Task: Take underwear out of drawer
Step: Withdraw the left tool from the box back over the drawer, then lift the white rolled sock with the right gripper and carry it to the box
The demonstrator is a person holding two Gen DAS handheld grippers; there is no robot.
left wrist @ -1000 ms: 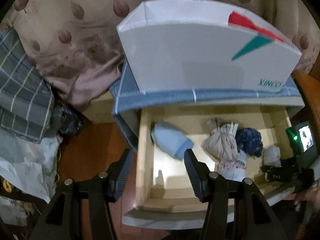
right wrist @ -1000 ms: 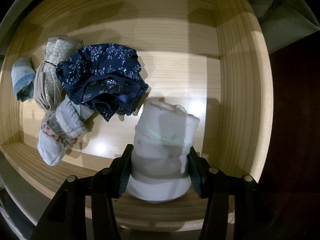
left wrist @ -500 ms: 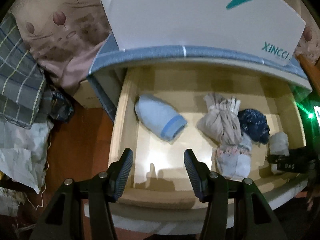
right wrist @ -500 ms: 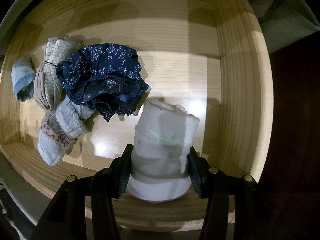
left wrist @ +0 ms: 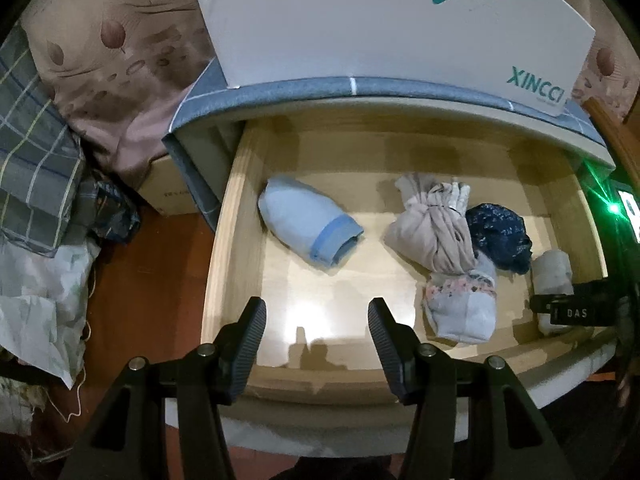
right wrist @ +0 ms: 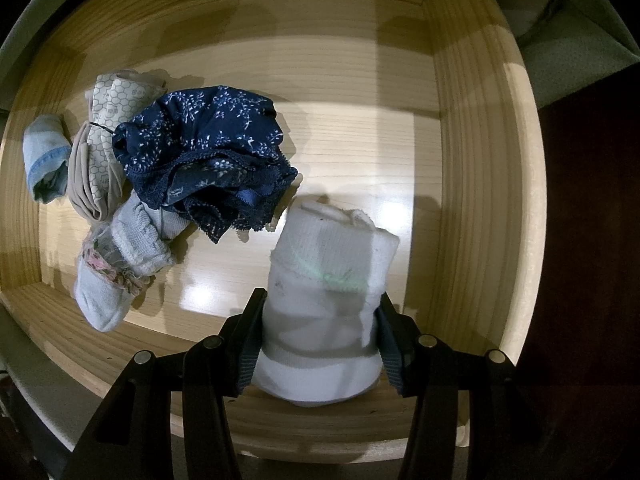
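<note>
The rolled white underwear (right wrist: 324, 300) is standing at the front right of the open wooden drawer (right wrist: 480, 184), and the right tool (right wrist: 318, 334) is gripping it, one pad pressing on each side, pointing down into the drawer. Just beside it, a crumpled navy floral piece (right wrist: 208, 152) is lying against a beige bundle (right wrist: 96, 148) and a grey roll with a floral band (right wrist: 116, 272). A light blue roll (left wrist: 308, 226) is resting apart at the drawer's left end. The left tool (left wrist: 316, 330) is hanging open over the drawer's bare front left floor, holding nothing. A white box (left wrist: 380, 20) is sitting above the drawer.
</note>
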